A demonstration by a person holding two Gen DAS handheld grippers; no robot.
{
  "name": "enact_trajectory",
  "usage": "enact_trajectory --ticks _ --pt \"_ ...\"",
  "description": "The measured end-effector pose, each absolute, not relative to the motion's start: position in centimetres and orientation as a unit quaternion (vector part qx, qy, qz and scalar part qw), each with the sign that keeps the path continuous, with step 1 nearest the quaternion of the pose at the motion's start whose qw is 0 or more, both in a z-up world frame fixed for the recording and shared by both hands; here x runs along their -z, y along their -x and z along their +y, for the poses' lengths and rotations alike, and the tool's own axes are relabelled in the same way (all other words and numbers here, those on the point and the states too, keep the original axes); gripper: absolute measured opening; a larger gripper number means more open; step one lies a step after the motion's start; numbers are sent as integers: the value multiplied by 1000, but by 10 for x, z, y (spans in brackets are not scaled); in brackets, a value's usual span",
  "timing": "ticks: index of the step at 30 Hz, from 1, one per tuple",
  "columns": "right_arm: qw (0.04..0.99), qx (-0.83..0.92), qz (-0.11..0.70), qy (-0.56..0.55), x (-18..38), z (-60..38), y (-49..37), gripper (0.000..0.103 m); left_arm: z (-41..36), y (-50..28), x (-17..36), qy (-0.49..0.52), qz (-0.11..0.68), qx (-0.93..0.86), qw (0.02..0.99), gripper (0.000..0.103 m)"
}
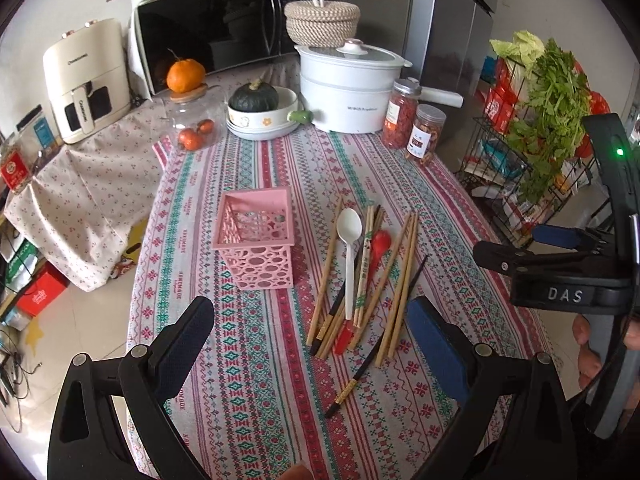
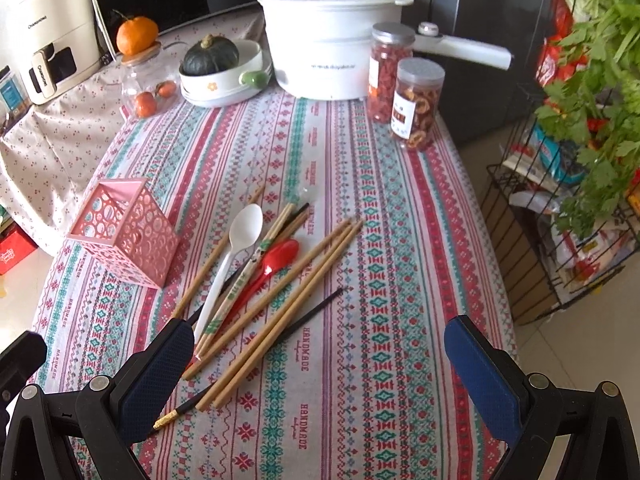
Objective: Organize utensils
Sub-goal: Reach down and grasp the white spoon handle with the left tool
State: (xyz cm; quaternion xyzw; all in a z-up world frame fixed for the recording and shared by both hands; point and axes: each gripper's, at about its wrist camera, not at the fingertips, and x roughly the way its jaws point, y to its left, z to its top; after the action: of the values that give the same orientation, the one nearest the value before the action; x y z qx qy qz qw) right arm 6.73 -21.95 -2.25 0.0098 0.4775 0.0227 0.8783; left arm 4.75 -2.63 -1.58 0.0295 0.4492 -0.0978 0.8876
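A pink perforated basket [image 1: 256, 236] [image 2: 124, 230] stands upright on the striped tablecloth. To its right lies a loose pile: a white spoon [image 1: 349, 240] [image 2: 236, 248], a red spoon [image 1: 376, 248] [image 2: 272, 266], several bamboo chopsticks [image 1: 400, 280] [image 2: 288, 304] and a black chopstick with a gold end [image 1: 372, 356] [image 2: 248, 356]. My left gripper [image 1: 316, 340] hovers open in front of the pile, nothing between its fingers. My right gripper [image 2: 320, 364] is open too, over the near ends of the chopsticks; in the left wrist view its body [image 1: 560, 276] hangs at the right.
At the table's far end stand a white pot [image 1: 348, 88] [image 2: 324, 40], two snack jars [image 1: 416, 124] [image 2: 400, 84], a bowl with a squash [image 1: 260, 116] [image 2: 220, 68] and a glass jar [image 2: 148, 84]. A wire rack with greens [image 1: 532, 152] [image 2: 580, 160] stands right of the table.
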Motion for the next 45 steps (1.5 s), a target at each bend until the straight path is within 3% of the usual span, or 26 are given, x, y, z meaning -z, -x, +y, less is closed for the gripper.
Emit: enact_trajectory --ticks 4,8,13,23,34,37,45 --pt "850 -33 525 -27 47 -236 -97 102 -41 -68 13 -36 466 121 876 93" --pt "817 -29 574 -51 75 -256 -121 88 -61 -99 13 -12 508 169 844 78" --pt "798 -43 595 -85 87 -270 -136 85 -105 -148 25 -20 559 203 803 57" --pt "779 -29 618 -99 110 -290 -151 85 -136 -225 122 -66 662 118 737 19" --pt "776 -34 617 -121 115 -301 -156 84 -144 -241 163 -121 669 61 731 17" --pt "776 -36 618 -121 116 -299 -157 84 -143 -247 174 -120 672 57 728 10" --pt "769 -47 621 -143 125 -294 -166 61 -123 -212 107 -62 581 132 801 9"
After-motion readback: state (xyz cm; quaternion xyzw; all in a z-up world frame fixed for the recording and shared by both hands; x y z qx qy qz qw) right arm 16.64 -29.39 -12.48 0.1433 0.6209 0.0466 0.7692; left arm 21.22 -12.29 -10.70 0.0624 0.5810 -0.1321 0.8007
